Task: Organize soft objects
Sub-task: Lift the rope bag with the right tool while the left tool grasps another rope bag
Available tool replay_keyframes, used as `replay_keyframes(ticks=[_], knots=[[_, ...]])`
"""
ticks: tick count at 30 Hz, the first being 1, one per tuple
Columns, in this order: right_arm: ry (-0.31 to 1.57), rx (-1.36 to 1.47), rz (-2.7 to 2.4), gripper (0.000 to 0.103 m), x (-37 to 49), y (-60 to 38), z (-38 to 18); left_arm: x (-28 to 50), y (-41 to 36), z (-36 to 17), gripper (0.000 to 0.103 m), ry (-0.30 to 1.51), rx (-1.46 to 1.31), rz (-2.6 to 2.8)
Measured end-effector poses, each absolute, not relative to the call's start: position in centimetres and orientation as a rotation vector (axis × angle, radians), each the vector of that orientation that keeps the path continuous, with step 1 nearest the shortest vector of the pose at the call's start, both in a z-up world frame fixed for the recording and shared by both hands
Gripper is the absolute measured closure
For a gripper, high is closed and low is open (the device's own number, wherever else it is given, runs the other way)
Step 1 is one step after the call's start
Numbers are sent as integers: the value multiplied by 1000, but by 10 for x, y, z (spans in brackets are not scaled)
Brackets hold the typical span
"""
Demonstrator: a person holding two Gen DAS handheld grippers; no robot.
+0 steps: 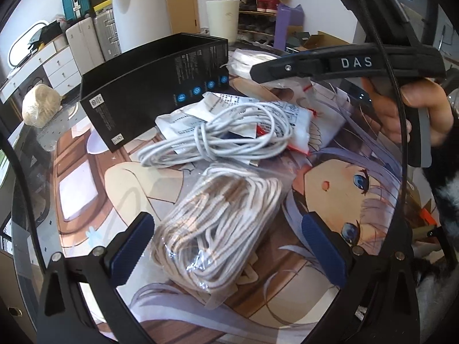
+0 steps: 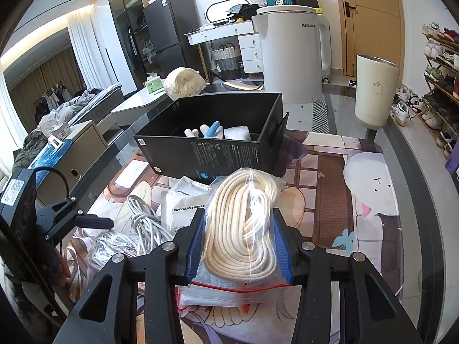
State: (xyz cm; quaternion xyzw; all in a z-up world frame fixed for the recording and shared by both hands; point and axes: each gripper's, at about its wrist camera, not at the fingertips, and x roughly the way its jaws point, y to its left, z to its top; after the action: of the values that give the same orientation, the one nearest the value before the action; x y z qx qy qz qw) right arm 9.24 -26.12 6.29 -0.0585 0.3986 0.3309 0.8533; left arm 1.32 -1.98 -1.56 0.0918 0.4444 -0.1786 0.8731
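Observation:
My left gripper [image 1: 226, 218] stands open over a clear bag of cream rope [image 1: 218, 223] lying on the printed mat. The bag sits between the blue pads [image 1: 132, 246], and the right-hand pad is clear of it. My right gripper [image 2: 239, 215] is shut on a second clear bag of coiled cream rope [image 2: 243, 229], held above the mat just before the open black box [image 2: 212, 132]. Soft white and blue items [image 2: 212, 130] lie inside that box. A bundled white cable [image 1: 212, 137] and white packets [image 1: 258, 111] lie between the box and the left gripper.
A white kettle [image 2: 292, 54] and a cream cup [image 2: 375, 91] stand beyond the box. A ball of cream yarn [image 2: 185, 83] rests at the far left. The mat [image 2: 330, 200] covers a glass table whose edge curves along the right. A shoe rack [image 2: 441, 80] is behind.

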Motion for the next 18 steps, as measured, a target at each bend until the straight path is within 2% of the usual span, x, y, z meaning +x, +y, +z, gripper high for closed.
replay_keyframes(ticks=[10,12,15,17,18], knots=[[834,-126,701,59,91,-260,65,24,-15,-21,1,959,157,-358],[834,-126,702,59,90,-260,65,23,-15,-20,6,950,156,-357],[837,-125,704,59,90,-260,65,20,-13,-18,23,929,154,-365],[837,-125,705,59,90,-260,65,15,-15,-16,39,915,160,-376],[837,-125,706,59,90,-260,65,13,-16,-16,43,909,163,-382]])
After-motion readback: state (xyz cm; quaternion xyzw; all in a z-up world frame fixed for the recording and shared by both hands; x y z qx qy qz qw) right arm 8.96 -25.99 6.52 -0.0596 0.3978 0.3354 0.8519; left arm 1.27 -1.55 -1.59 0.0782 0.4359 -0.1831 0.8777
